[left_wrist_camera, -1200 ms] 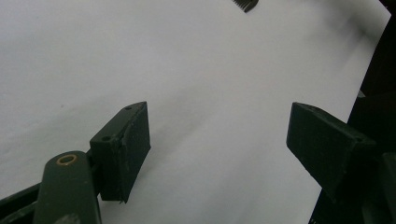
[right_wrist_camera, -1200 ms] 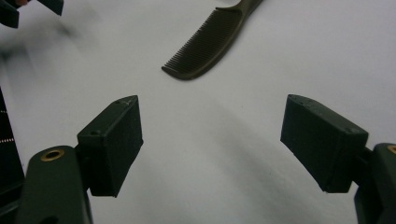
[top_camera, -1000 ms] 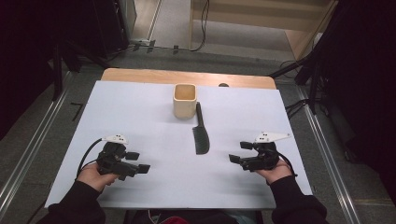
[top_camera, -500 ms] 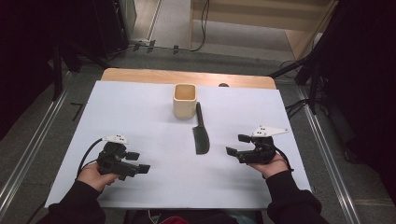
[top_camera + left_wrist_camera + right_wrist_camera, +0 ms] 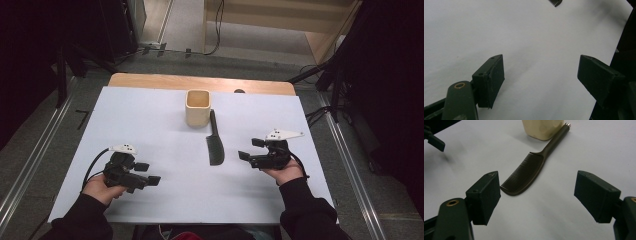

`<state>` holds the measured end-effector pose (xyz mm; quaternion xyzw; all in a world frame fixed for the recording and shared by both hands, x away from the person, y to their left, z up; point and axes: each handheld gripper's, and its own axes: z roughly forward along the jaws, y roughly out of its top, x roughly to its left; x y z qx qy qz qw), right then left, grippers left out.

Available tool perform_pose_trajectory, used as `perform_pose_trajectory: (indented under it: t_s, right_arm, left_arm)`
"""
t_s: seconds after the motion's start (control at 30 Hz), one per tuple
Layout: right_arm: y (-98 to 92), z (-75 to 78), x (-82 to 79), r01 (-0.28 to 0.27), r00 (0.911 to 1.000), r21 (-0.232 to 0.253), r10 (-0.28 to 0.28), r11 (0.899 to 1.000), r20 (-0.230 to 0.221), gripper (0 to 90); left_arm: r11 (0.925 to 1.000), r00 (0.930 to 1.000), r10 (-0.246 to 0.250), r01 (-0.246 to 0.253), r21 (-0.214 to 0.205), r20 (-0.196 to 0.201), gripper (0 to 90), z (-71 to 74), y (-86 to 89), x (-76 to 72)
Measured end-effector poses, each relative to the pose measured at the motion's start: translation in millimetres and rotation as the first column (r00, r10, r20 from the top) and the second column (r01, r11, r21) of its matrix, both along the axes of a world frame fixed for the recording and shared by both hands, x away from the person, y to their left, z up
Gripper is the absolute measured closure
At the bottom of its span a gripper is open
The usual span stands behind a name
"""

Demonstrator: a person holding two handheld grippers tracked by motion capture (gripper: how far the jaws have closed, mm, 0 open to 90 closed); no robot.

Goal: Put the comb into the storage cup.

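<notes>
High view: comb lay flat on the white sheet, handle end just beside the cup. I saw my right gripper near its teeth, pointing left; left gripper well apart, low, pointing right.
Left gripper view: jaws gaped wide over bare sheet, holding nothing.
Right gripper view: jaws spread apart, empty, comb lying between them farther off.

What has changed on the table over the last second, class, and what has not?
The right hand-held gripper has crept left and slightly forward toward the comb, jaws open, gripping nothing. The left hand-held gripper, the comb and the cup have stayed where they were.
</notes>
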<state>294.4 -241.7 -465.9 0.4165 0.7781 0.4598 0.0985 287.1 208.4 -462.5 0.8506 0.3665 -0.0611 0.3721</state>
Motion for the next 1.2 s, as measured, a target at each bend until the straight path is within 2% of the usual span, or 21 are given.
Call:
perform_pose_trajectory:
  t_s: [0.6,0.87,1.2]
  right_arm:
    - [14.4,4.3,16.4,-0.001,0.9998,0.003,0.001,1.000,0.020,20.4]
    - [19.6,5.2,23.8,-0.005,0.9999,0.008,0.004,1.000,0.014,20.9]
    - [27.8,5.2,33.3,-0.008,0.9997,-0.006,0.008,1.000,0.023,21.4]
  left_arm:
    - [1.0000,1.0000,-0.005,0.005,0.001,-0.003,22.1,-0.3,-0.2,0.2]
    - [1.0000,1.0000,-0.006,0.006,0.000,-0.003,22.1,-0.4,-0.3,0.2]
    - [1.0000,1.0000,-0.007,0.007,0.000,-0.003,22.1,-0.4,-0.1,0.3]
